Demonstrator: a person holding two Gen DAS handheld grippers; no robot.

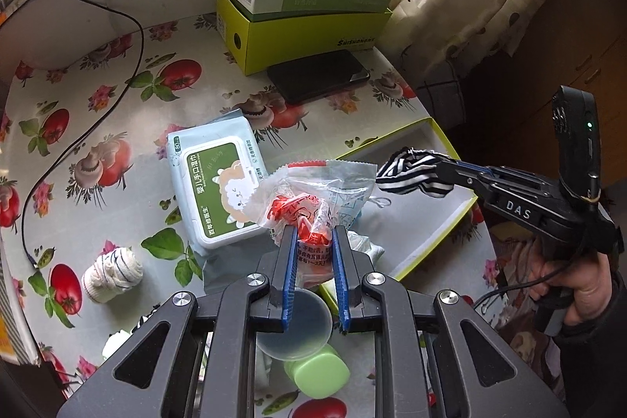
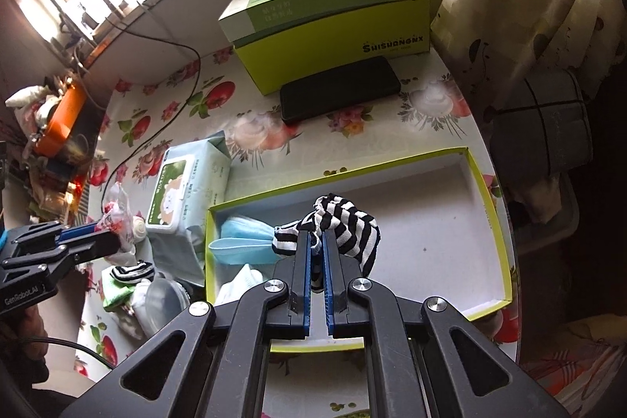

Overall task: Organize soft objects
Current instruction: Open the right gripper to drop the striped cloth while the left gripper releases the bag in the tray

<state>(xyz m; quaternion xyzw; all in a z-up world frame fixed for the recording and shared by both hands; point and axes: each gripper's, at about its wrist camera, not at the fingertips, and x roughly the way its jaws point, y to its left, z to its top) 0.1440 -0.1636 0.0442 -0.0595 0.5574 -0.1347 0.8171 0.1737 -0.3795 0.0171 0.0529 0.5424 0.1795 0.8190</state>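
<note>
Two risks stood out: the right gripper, jaws clenched on the striped sock hanging above the open box at frame centre, could snag it on release, while the left gripper grasping the crinkly plastic packet might let it slip.

Both wrist views steeply down (close), sharing tray
</note>
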